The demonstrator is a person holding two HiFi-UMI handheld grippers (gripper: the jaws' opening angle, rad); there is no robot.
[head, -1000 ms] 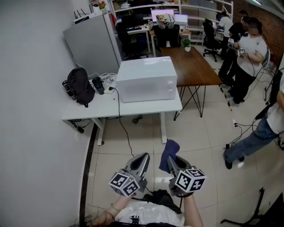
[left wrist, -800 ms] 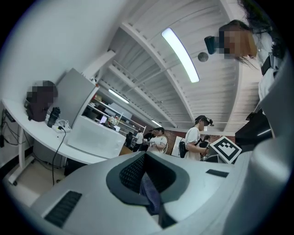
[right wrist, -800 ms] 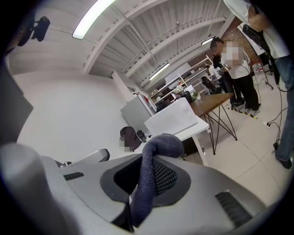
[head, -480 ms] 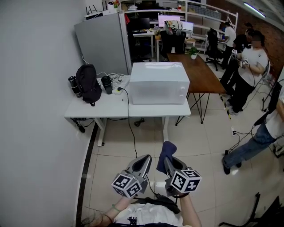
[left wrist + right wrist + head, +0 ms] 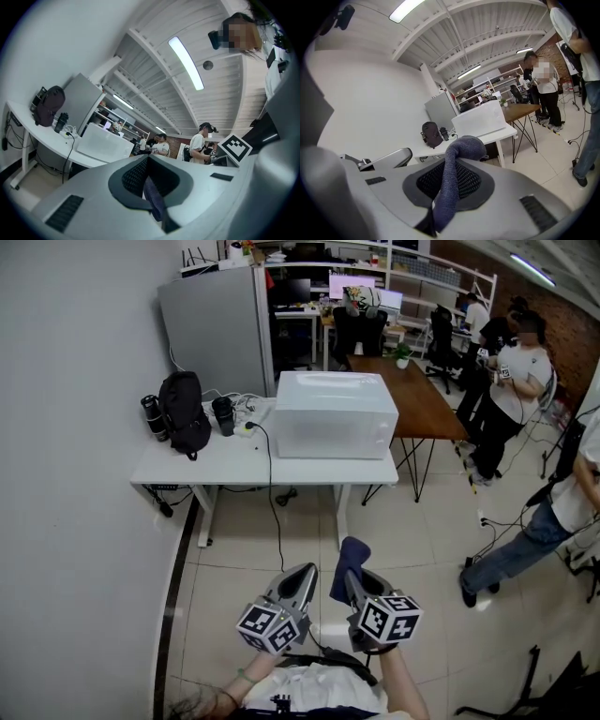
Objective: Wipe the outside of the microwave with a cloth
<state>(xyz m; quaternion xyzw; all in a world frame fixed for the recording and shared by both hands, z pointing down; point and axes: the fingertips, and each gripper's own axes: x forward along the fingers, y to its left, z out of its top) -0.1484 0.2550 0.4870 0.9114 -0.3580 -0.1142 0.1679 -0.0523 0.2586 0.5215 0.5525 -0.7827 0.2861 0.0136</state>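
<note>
**Desk and microwave edge left in the head view; both tongs keep their place**

Since half a second ago, the white desk (image 5: 216, 470) and the microwave (image 5: 333, 418) on it have slid slightly to the left in the head view. Both tongs sit where they were, low in that view. They are over the tiled floor (image 5: 234, 615), well short of the desk's front edge.

The right tongs (image 5: 352, 577) are clamped on the dark blue cloth (image 5: 351, 557). The fabric runs up between the jaws and bulges over their tips in a rounded fold. The left tongs (image 5: 305, 576), just beside them, have their jaws together. A thin bluish strip shows in the seam between them, and what it is cannot be told.

The microwave stands at the desk's right end, with a broad pale face toward the front edge. A black cable (image 5: 273, 507) runs from the middle of the desk over the front edge and down toward the floor. At the left end, by the wall, sits a black backpack (image 5: 185, 413). A dark bottle (image 5: 152, 418) stands on its left and a black mug (image 5: 223, 416) on its right. A person in jeans (image 5: 525, 540) stands on the floor well off the desk's right end.
</note>
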